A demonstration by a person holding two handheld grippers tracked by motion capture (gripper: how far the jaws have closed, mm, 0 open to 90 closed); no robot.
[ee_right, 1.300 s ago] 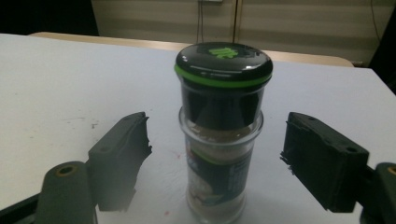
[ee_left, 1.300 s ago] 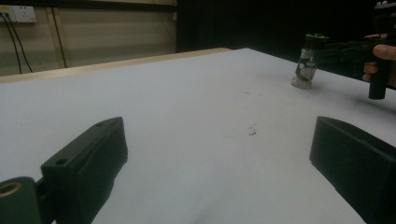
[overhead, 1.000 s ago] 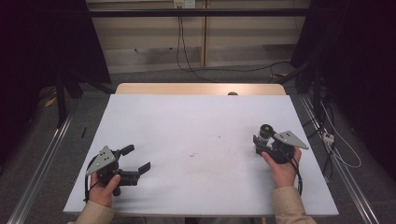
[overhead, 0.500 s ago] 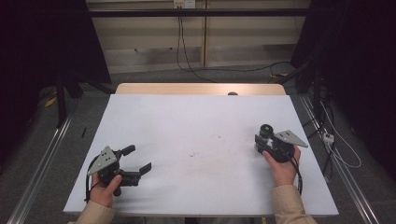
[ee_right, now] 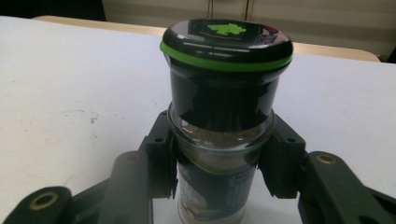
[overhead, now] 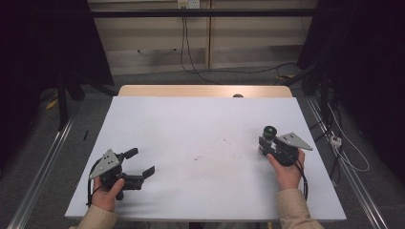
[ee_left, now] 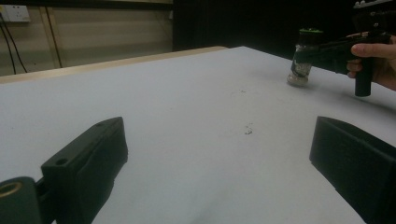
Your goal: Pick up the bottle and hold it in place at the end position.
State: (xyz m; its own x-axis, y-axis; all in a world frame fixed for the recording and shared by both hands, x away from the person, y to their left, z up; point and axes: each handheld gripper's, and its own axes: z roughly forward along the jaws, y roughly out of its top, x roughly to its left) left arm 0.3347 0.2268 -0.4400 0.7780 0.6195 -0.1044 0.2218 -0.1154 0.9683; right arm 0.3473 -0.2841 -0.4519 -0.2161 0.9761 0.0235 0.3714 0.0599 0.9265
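A small glass spice jar [ee_right: 224, 93] with a black cap and a green ring stands upright on the white table top [overhead: 200, 124] at the right. My right gripper [ee_right: 219, 154] has just been closing its jaws, and its pads now press on the jar's glass body from both sides. The high view has the same jar [overhead: 270, 132] in front of the right gripper [overhead: 264, 143]. My left gripper [overhead: 142, 162] rests near the front left edge, its jaws wide apart with nothing between them. From the left gripper [ee_left: 217, 140] the jar [ee_left: 301, 58] appears far off.
A wooden strip [overhead: 200, 90] borders the table's far edge. A few dark specks [overhead: 198, 156] mark the middle of the table top. Metal rails [overhead: 38, 176] run along the floor on both sides, and cables [overhead: 344, 152] trail on the floor at the right.
The right gripper's jaws have closed onto the spice jar. Both hands have kept their places.
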